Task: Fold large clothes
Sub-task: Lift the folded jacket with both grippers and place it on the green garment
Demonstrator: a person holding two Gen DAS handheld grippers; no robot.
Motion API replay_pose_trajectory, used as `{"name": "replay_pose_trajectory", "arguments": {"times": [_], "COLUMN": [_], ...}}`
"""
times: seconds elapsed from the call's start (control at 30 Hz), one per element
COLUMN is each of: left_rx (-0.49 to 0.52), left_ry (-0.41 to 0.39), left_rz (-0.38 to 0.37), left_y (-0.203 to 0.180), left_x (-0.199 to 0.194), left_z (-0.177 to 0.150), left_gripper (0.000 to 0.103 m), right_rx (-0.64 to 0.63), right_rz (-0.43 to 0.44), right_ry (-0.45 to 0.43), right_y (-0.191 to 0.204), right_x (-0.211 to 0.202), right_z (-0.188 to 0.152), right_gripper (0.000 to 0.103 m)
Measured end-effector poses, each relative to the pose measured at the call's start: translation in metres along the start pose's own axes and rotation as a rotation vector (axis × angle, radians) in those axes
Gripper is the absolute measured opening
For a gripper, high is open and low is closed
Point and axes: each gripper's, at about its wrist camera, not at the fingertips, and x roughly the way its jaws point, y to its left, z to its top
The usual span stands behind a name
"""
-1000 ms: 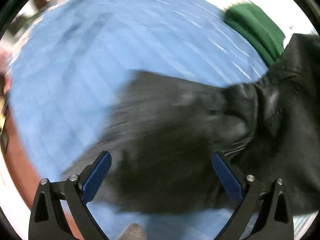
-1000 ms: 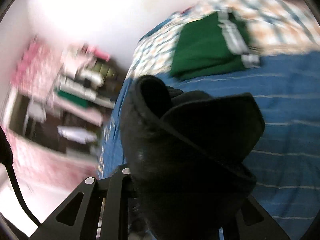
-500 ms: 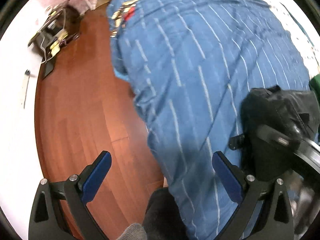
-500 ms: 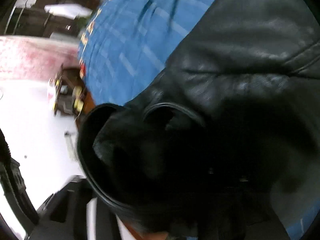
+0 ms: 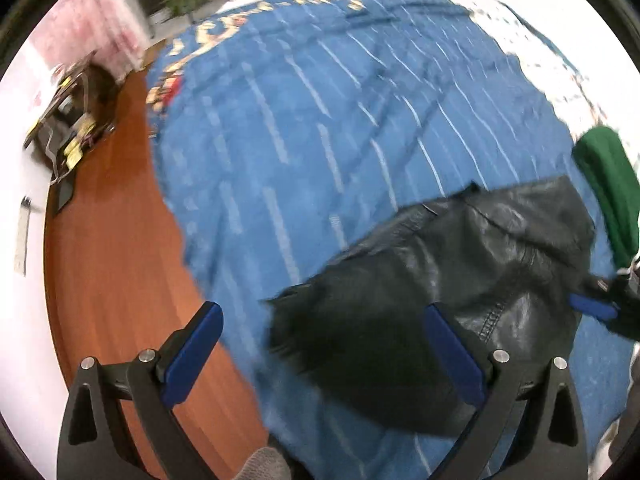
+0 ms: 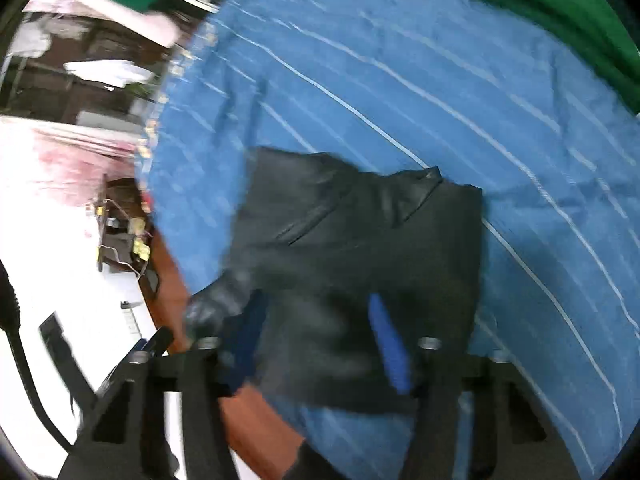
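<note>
Jacket: black leather jacket (image 5: 452, 280), already in a compact folded bundle, sits on the blue striped bedspread (image 5: 320, 120) near the edge closest to us, with the wooden floor (image 5: 112, 240) just beyond that edge.

Neighbour: folded green garment (image 5: 608, 184) lies further back on the bed, just apart from the jacket.

Left gripper (image 5: 324, 356): we've got it wide open, hanging above the near edge of the bundle, nothing between the blue pads and no contact with the leather that we can see.

Right gripper (image 6: 316, 340): jaws have just been closing in and stand partly apart over the jacket's near edge; the view is blurry, so we can't tell if the pads actually pinch any leather, though it looks more like hovering than holding.

Feel: we reckon this thing is heavy and fairly stiff for clothing, and smooth and a bit slippery, so folds will want to spring back and a shallow pinch could slide off.

Grab spot: we'd go for the thick stitched hem or the layered fold edge nearest us, one gripper at each corner, biting deep rather than on a single smooth panel.

Progress: looks close to done for this piece, maybe just a tidy or a shift toward the green one.
</note>
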Motion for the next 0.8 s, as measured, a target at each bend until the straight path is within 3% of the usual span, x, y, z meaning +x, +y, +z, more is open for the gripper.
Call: {"name": "replay_pose_trajectory", "arguments": {"times": [0.17, 0.3, 0.4, 0.43, 0.5, 0.57, 0.7, 0.8], "left_rx": [0.067, 0.03, -0.029, -0.064, -0.153, -0.239, -0.335, -0.394], "left_ry": [0.053, 0.109, 0.106, 0.108, 0.132, 0.166, 0.197, 0.174], "left_rz": [0.059, 0.02, -0.027, -0.055, -0.12, -0.199, -0.316, -0.38], "left_y": [-0.013, 0.0, 0.019, 0.027, 0.047, 0.06, 0.061, 0.055], "left_x": [0.049, 0.054, 0.026, 0.018, 0.009, 0.013, 0.038, 0.058], "left_z": [-0.006, -0.006, -0.008, -0.012, -0.023, -0.034, -0.044, -0.038], "left_gripper": [0.103, 0.103, 0.103, 0.103, 0.103, 0.103, 0.103, 0.101], "right_rx": [-0.024, -0.033, -0.051, -0.051, -0.014, 0.046, 0.139, 0.23], "right_rz": [-0.142, -0.171, -0.054, 0.027, 0.094, 0.161, 0.27, 0.461], "right_ry": [0.067, 0.078, 0.067, 0.032, -0.016, -0.04, -0.004, 0.06], "right_y": [0.005, 0.013, 0.004, -0.004, -0.028, -0.062, -0.129, -0.164], "right_x": [0.075, 0.078, 0.045, 0.018, -0.013, -0.031, -0.012, 0.037], "right_z": [0.036, 0.036, 0.027, 0.017, 0.0, -0.02, -0.044, -0.051], "right_gripper": [0.047, 0.048, 0.054, 0.061, 0.081, 0.081, 0.081, 0.081]}}
